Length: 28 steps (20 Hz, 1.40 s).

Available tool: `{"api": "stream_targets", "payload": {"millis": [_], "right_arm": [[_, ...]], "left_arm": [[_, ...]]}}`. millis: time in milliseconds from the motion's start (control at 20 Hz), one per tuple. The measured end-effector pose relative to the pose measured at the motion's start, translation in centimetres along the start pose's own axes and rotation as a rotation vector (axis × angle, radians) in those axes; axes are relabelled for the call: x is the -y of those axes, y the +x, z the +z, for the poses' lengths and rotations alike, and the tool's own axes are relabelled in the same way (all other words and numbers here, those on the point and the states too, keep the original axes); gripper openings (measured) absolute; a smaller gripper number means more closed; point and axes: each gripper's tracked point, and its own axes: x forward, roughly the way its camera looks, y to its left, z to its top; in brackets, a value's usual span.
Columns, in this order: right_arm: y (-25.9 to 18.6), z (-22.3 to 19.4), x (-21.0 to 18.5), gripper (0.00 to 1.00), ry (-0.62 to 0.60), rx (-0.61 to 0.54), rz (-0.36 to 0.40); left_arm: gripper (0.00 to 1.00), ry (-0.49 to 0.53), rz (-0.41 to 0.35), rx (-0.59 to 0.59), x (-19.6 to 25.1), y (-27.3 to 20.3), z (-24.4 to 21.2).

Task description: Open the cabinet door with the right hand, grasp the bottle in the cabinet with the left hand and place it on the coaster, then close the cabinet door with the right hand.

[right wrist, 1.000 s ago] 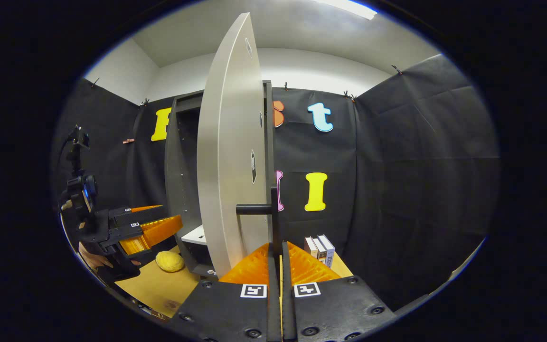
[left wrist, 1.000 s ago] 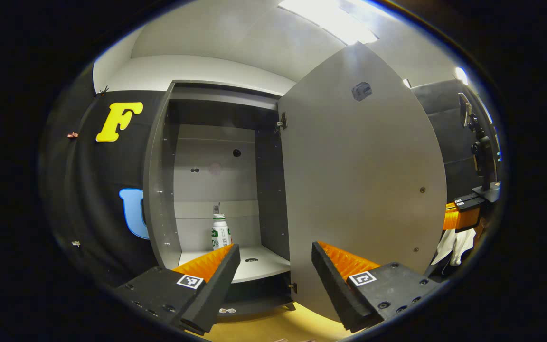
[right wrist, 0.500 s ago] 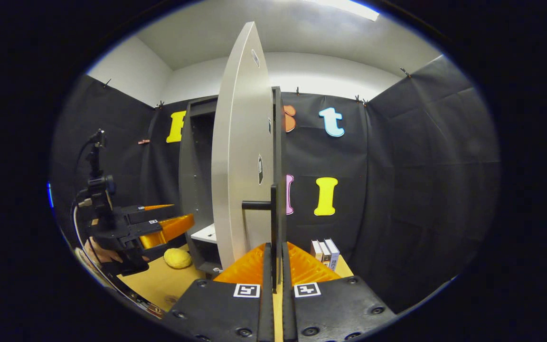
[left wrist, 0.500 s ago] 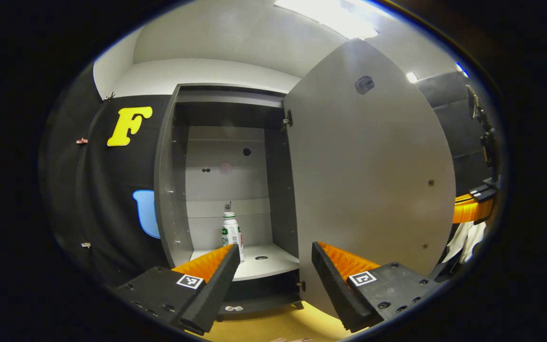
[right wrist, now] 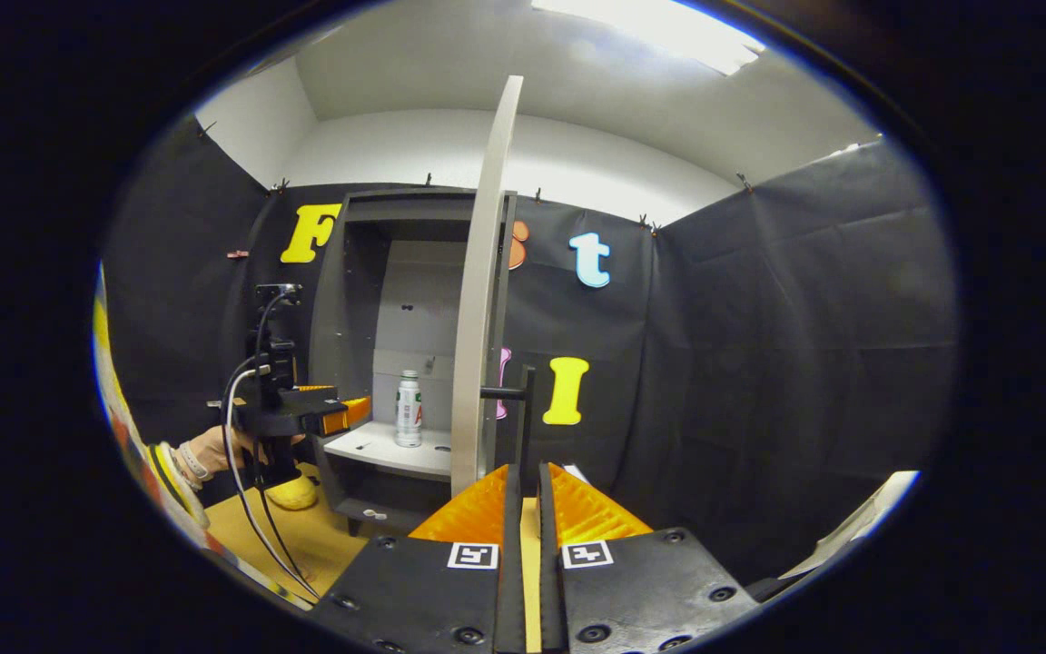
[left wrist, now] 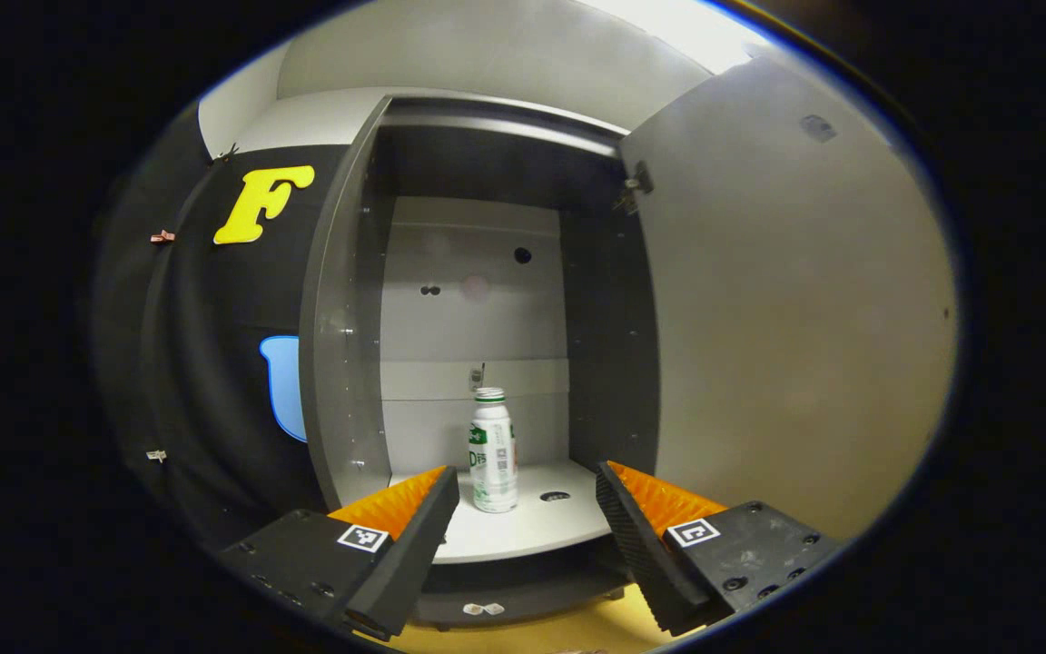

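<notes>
A tall grey cabinet (left wrist: pixel 341 300) is seen standing open against the black cloth wall, its door (left wrist: pixel 786 309) swung wide to the right. A white bottle (left wrist: pixel 493 450) with a green cap is set upright on the pale shelf (left wrist: pixel 532 531) inside, toward the back.

In the left gripper view, the left hand-held gripper (left wrist: pixel 523 509) is held released just in front of the shelf edge, its 2 fingers spread wide with the bottle seen in the gap beyond them, untouched.

In the right gripper view, the right hand-held gripper (right wrist: pixel 523 495) is seen clenched, its 2 fingers nearly together, below the dark handle (right wrist: pixel 516 409) on the door's outer face; whether the handle is gripped cannot be told. The door (right wrist: pixel 479 300) is seen edge-on. To the left, the left hand-held gripper (right wrist: pixel 332 413) is held by a hand (right wrist: pixel 214 450) near the shelf front. A yellow object (right wrist: pixel 291 493) lies on the wooden bench (right wrist: pixel 296 545) beside the cabinet base.
</notes>
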Motion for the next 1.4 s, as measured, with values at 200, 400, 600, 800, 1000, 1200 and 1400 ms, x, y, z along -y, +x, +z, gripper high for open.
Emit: {"api": "stream_targets", "payload": {"millis": [200,400,600,800,1000,1200,1400], "right_arm": [[-1.1,0.3,-1.2,0.05,-0.031,-0.009,-0.101],[-1.9,1.0,-3.3,0.05,-0.048,-0.009,-0.178],[-1.4,0.6,-4.8,0.05,-0.087,-0.03,-0.255],[-1.8,0.9,-5.1,0.06,-0.093,-0.048,-0.281],[-1.5,1.0,-5.1,0.06,-0.093,-0.053,-0.301],[-1.5,0.7,-4.9,0.06,-0.108,-0.059,-0.314],[-0.8,0.6,-4.6,0.05,-0.109,-0.057,-0.333]], "left_arm": [[0.96,0.034,-0.022,-0.012,-2.4,6.0,-1.5],[0.95,0.029,-0.089,-0.017,-2.9,10.5,-2.9],[0.95,0.008,-0.127,-0.02,-2.9,14.4,-3.8],[0.94,0.037,-0.119,-0.04,-3.4,17.8,-5.2],[0.94,0.061,-0.122,-0.071,-3.4,20.2,-6.9],[0.9,0.08,-0.118,-0.085,-3.3,22.1,-7.9],[0.73,0.09,-0.148,-0.093,-2.8,21.7,-7.8]]}}
